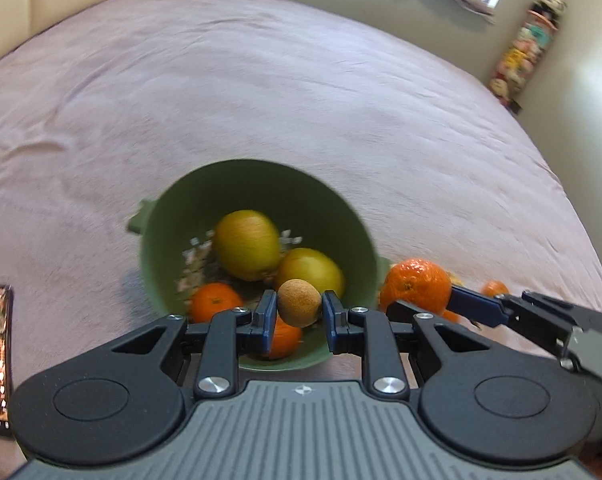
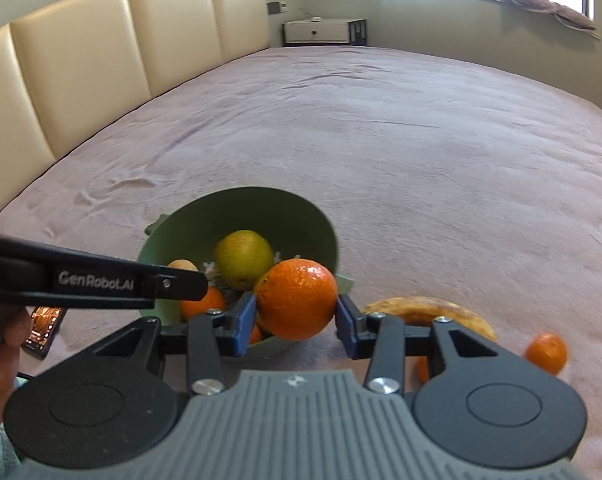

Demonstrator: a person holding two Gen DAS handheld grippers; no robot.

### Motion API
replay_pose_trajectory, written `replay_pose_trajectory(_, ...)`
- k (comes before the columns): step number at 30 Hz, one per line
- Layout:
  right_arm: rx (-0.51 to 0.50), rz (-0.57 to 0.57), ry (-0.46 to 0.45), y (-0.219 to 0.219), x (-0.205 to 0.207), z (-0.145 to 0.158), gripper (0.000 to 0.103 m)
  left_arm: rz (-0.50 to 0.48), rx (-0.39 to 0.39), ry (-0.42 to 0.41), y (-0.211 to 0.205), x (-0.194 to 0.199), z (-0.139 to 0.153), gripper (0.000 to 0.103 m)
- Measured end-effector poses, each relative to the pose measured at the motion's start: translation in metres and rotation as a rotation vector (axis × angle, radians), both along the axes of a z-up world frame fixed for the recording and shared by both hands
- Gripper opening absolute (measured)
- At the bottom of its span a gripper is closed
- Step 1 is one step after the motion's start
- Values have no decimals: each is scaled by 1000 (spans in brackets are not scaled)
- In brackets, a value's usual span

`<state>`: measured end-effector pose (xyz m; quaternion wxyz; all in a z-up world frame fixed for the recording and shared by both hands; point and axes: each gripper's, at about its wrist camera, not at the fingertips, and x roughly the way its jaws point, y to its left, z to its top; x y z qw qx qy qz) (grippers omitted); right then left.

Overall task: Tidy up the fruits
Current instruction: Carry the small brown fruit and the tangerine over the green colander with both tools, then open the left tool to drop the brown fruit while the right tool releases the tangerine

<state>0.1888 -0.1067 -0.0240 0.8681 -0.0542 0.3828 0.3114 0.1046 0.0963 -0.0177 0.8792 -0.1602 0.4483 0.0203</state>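
Left gripper (image 1: 299, 308) clamps a small brown fruit (image 1: 299, 302) and right gripper (image 2: 297, 314) an orange (image 2: 297, 299), both poised at the green bowl (image 1: 205, 196). Several fruits are already inside; a banana (image 2: 429, 310) and small orange (image 2: 546, 353) wait on the bed, right.

"GenRobot.AI", slightly blurred, on left gripper (image 2: 183, 276)

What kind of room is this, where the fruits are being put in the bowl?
Most likely a bedroom: the work surface is a wide bed with a mauve fabric cover, a cream padded headboard stands behind it, and a small white bedside cabinet sits in the corner.
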Motion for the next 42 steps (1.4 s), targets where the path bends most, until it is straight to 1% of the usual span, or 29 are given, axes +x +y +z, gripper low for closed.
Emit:
replay_pose_trajectory(3, -13, 45, 1, 16, 3, -6, 41, 25, -29, 20, 11, 3, -5, 26)
replay_pose_trajectory(7, -35, 89, 3, 31, 8, -16, 41, 47, -42, 46, 20, 7, -13, 26)
replay_pose_trajectory(14, -70, 126, 15, 43, 17, -31, 41, 60, -53, 99, 28, 18, -31, 26)
replay_pose_trajectory(19, -84, 132, 25, 49, 23, -41, 41, 62, -52, 118, 28, 24, -40, 26)
replay_pose_trajectory(25, -109, 168, -22, 57, 22, -44, 41, 39, -69, 117, 27, 28, -47, 26)
replay_pose_trajectory(30, -109, 199, -19, 59, 20, -44, 41, 63, -49, 138, 30, 29, -53, 26)
replay_pose_trajectory(34, -98, 216, -1, 61, 21, -46, 41, 63, -43, 137, 31, 29, -54, 26)
replay_pose_trajectory(42, -135, 258, 20, 67, 17, -52, 41, 36, 37, 174, 24, 30, -57, 27)
